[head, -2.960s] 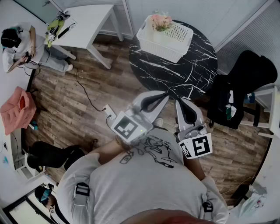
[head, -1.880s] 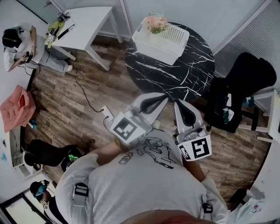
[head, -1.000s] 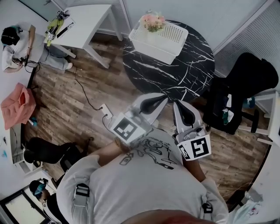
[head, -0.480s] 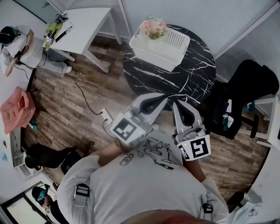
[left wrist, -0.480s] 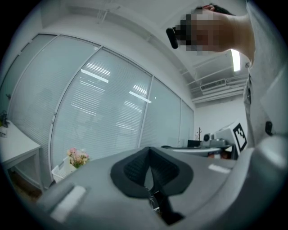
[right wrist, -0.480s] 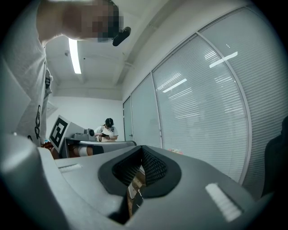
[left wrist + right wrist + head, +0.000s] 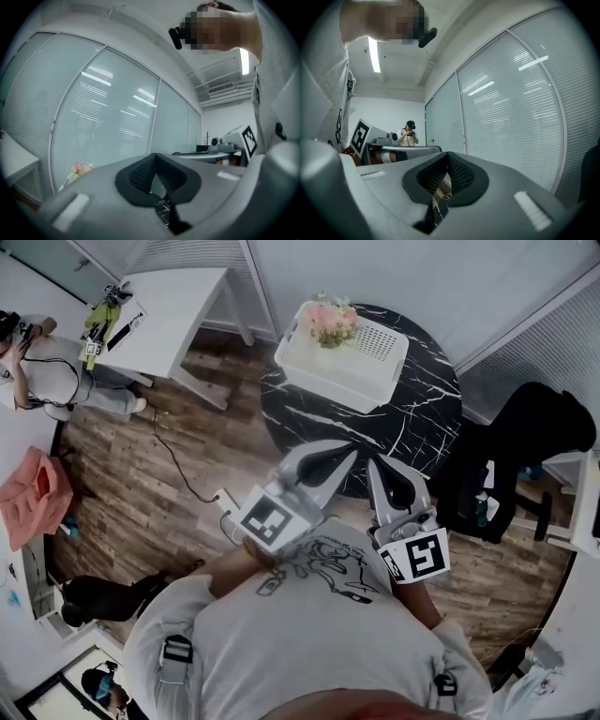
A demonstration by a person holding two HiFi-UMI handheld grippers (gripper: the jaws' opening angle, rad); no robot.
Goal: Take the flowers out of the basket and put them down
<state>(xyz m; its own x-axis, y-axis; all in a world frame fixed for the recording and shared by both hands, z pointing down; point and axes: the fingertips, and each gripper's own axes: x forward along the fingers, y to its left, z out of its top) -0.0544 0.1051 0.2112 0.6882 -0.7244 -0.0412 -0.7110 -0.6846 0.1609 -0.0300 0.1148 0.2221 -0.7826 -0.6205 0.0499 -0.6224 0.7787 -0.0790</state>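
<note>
A bunch of pink flowers stands in the left end of a white perforated basket on a round black marble table. Both grippers are held close to my chest, short of the table's near edge. My left gripper is shut and empty; its own view shows the flowers small and far off at the lower left. My right gripper is shut and empty too, just right of the left one. Each points level toward the table.
A white desk stands at the upper left with a seated person beside it. A black chair with dark cloth crowds the table's right side. A cable and power strip lie on the wooden floor.
I have stepped toward the table with both grippers: the table's near edge now lies just beyond the fingertips. Both grippers stay shut and keep their pose against my chest.
</note>
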